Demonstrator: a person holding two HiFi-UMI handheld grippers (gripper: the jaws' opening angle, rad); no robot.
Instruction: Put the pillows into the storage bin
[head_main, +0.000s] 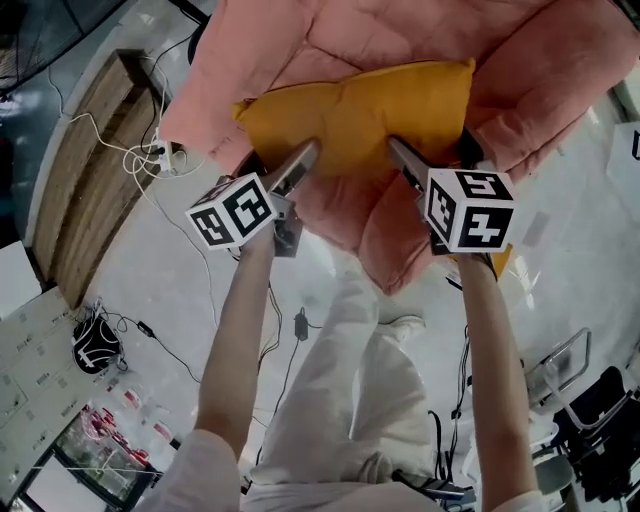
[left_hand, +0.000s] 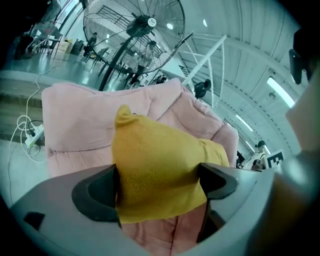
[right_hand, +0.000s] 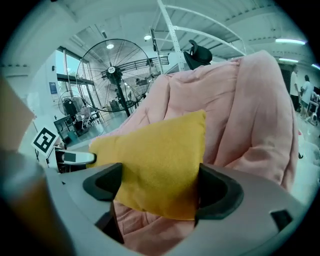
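From the head view: held a yellow pillow (head_main: 360, 110) crosswise just ahead of both grippers, with the left gripper (head_main: 292, 170) clamped on its near left part and the right gripper (head_main: 408, 165) clamped on its near right part; kept a pink quilt (head_main: 430, 40) directly beyond and beneath the pillow. From the left gripper view: pinched one end of the yellow pillow (left_hand: 155, 160) between the wide-set jaws of the left gripper (left_hand: 158, 187), both pads pressed into the fabric and one corner poking up above the jaws; faced the pink quilt (left_hand: 80, 120) right behind and under the pillow, and a large standing fan (left_hand: 135, 30) far off above the jaws. From the right gripper view: squeezed the other end of the pillow (right_hand: 160, 150) between the spread jaws of the right gripper (right_hand: 160, 187), pads sunk into both sides; looked onto the pink quilt (right_hand: 250, 110) piled behind and to the right, with the fan (right_hand: 112, 75) well beyond to the upper left.
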